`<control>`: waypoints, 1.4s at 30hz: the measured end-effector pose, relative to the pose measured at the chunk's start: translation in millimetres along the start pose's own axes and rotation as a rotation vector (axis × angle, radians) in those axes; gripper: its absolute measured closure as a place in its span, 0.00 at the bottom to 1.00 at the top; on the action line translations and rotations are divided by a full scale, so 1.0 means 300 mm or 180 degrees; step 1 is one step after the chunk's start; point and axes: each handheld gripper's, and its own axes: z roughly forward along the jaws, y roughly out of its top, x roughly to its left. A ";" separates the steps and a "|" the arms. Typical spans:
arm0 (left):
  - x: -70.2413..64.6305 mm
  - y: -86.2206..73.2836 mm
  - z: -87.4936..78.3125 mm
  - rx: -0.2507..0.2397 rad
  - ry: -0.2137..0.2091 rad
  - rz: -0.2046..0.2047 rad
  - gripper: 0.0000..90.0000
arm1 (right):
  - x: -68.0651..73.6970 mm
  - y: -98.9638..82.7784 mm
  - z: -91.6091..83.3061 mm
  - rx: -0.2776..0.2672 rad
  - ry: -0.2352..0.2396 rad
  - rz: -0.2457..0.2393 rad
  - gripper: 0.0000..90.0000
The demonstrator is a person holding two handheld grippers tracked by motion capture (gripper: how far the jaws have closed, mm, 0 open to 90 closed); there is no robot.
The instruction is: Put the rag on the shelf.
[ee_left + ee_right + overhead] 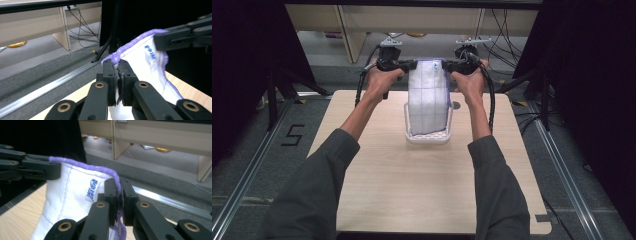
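Note:
A white cloth [427,97] with a purple stitched hem hangs stretched between both grippers, above the far middle of the table. Its lower end reaches into a small white basket [428,138]. My left gripper [408,65] is shut on the cloth's top left corner, and my right gripper [448,65] is shut on the top right corner. In the left gripper view the jaws [118,72] pinch the purple hem of the cloth [147,62], with the other gripper [185,35] farther along it. In the right gripper view the jaws [118,192] clamp the cloth [72,202] beside a small blue label [91,190].
The light wooden table [427,190] has a dark round hole [455,105] near the basket. Cables [504,35] and wooden furniture legs [349,35] stand on the grey floor beyond. Dark curtains flank both sides, and metal rails [247,175] run along the floor.

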 end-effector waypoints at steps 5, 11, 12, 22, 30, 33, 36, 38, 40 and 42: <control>0.011 -0.041 0.039 0.0125 0.0067 -0.0043 0.94 | -0.018 -0.035 0.050 0.0100 -0.0054 0.0092 0.95; 0.023 -0.075 0.068 0.0237 0.0108 -0.0107 0.94 | -0.024 -0.068 0.084 0.0206 -0.0084 0.0143 0.94; 0.022 -0.088 0.077 0.0303 0.0118 -0.0097 0.94 | -0.025 -0.085 0.101 0.0305 -0.0121 0.0144 0.94; 0.014 -0.146 0.100 0.0525 0.0018 -0.0083 0.92 | -0.051 -0.146 0.134 0.0598 -0.0176 0.0158 0.90; 0.029 -0.151 0.072 0.0574 -0.0077 -0.0195 0.67 | -0.060 -0.148 0.118 0.0592 -0.0245 0.0265 0.73; 0.031 -0.142 0.045 0.0530 -0.0104 -0.0227 0.65 | -0.063 -0.138 0.092 0.0527 -0.0209 0.0294 0.70; 0.042 -0.140 0.010 0.0556 -0.0070 -0.0187 0.63 | -0.061 -0.137 0.065 0.0522 -0.0202 0.0299 0.67; 0.047 -0.144 -0.012 0.0548 -0.0073 -0.0215 0.62 | -0.064 -0.137 0.048 0.0466 -0.0160 0.0239 0.65; 0.053 -0.152 -0.031 0.0571 -0.0084 -0.0229 0.61 | -0.063 -0.140 0.031 0.0461 -0.0150 0.0251 0.64; 0.056 -0.154 -0.040 0.0595 -0.0081 -0.0224 0.61 | -0.059 -0.142 0.022 0.0470 -0.0148 0.0258 0.64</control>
